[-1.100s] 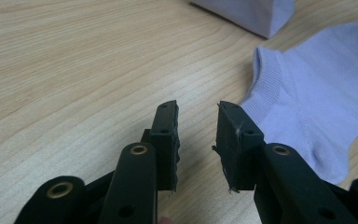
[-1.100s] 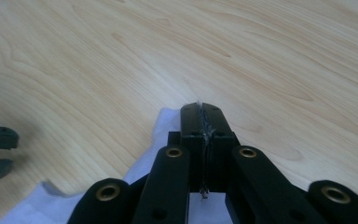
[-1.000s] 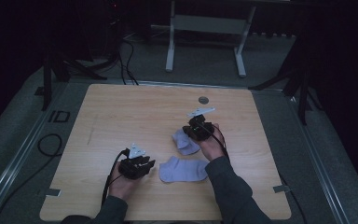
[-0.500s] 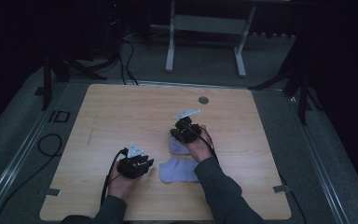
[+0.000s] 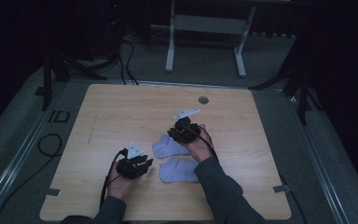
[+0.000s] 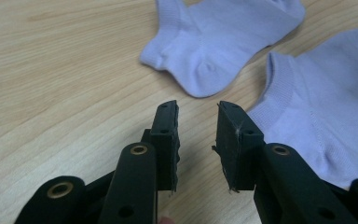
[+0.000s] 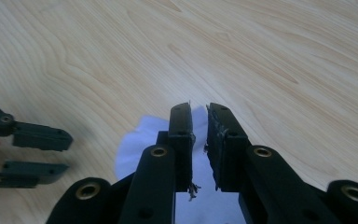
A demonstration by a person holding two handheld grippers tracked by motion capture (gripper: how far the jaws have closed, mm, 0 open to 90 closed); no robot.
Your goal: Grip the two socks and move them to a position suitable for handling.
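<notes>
Left gripper (image 6: pixel 196 140) observed with jaws parted by a moderate gap, nothing between them, only bare wood of the bench (image 6: pixel 51 70) showing in the gap; positioned at near left of bench in high view (image 5: pixel 134 163), carried in the left hand (image 5: pixel 121 179). Right gripper (image 7: pixel 198 144) observed with jaws drawn to a narrow gap, poised over the far sock (image 7: pixel 140 140); pale fabric visible between and beneath the jaws, but contact or pinch not determinable. In high view, right gripper (image 5: pixel 182 131) located near bench centre, at right edge of far sock (image 5: pixel 168 147), held in the right hand (image 5: pixel 200 147). Two light lavender ankle socks noted, lying flat and close together without overlap: far sock (image 6: pixel 223 42) beyond left gripper with cuff turned left, near sock (image 6: pixel 321 112) just beside right-hand jaw, ribbed cuff towards it. Near sock (image 5: pixel 177 169) lying right of left gripper, partly under right forearm. Left gripper jaws also seen at left edge of right gripper view (image 7: pixel 32 149), parted. Small round grommet (image 5: pixel 203 100) noted at far side of bench.
</notes>
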